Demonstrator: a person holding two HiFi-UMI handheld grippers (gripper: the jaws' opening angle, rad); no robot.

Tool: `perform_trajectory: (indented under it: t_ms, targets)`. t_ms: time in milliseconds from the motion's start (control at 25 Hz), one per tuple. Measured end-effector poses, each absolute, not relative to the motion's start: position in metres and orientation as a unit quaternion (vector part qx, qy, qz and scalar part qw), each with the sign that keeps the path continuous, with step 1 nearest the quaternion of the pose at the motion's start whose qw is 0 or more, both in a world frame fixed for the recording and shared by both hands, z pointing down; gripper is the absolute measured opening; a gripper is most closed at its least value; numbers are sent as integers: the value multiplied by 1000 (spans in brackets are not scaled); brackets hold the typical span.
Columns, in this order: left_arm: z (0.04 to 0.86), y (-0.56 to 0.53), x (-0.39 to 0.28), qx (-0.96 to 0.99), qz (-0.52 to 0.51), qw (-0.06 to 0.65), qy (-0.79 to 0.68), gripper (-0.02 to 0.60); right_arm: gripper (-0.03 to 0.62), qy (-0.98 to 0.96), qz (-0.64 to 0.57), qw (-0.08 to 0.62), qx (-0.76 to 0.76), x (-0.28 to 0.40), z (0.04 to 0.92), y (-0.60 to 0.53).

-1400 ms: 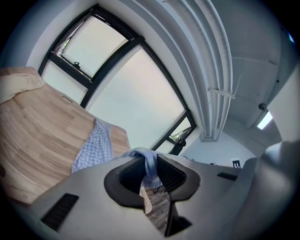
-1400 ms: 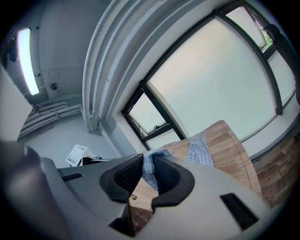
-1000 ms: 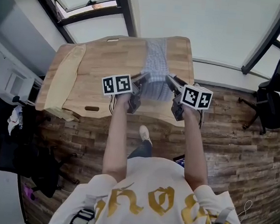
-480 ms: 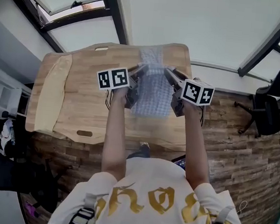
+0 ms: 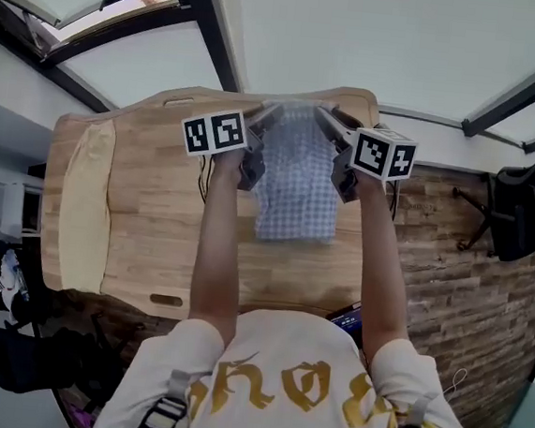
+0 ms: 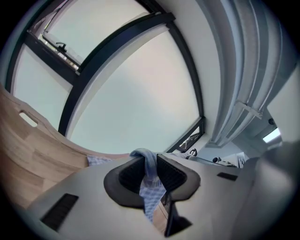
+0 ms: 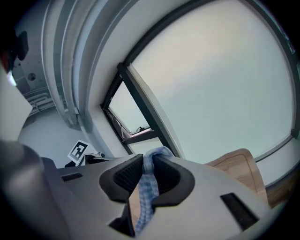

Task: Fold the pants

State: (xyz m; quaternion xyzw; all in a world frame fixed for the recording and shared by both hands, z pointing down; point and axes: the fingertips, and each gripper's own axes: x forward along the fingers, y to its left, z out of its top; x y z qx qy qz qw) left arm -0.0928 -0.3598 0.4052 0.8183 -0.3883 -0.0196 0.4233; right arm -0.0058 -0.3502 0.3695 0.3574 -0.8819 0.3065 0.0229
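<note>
Two grippers: left gripper (image 6: pixel 150 172) and right gripper (image 7: pixel 149 177) each pinch a bunched edge of the blue-checked cloth pants (image 5: pixel 296 192).
Pants: spread on the light wooden table (image 5: pixel 152 235), with the held end near its far edge.
Risk: the thin pinch could slip, and an uneven release would skew the fold.

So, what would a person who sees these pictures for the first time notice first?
The blue checked pants stand out first, in the middle of the wooden table. The left gripper and the right gripper are each shut on their far edge. A cream cloth lies along the table's left end.
</note>
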Motion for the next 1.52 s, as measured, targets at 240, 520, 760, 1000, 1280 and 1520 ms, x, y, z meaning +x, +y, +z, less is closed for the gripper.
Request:
perform_trajectory:
  t_ms: [240, 520, 760, 1000, 1280, 1520]
  targets:
    - [516, -436, -103, 773, -16, 506, -382, 98, 87, -851, 356, 80, 377, -17, 480, -435]
    - [594, -484, -101, 746, -26, 554, -368, 98, 89, -818, 407, 91, 397, -12, 562, -488]
    - [627, -504, -101, 725, -42, 581, -367, 98, 97, -785, 475, 52, 395, -10, 600, -520]
    - [624, -518, -109, 672, -171, 641, -331, 145, 172, -767, 510, -53, 385, -4, 599, -538]
    - [602, -531, -116, 669, -227, 628, -326, 173, 184, -795, 457, -23, 399, -6, 592, -539]
    - [602, -520, -117, 709, -149, 586, -363, 173, 176, -814, 419, 15, 403, -10, 585, -521]
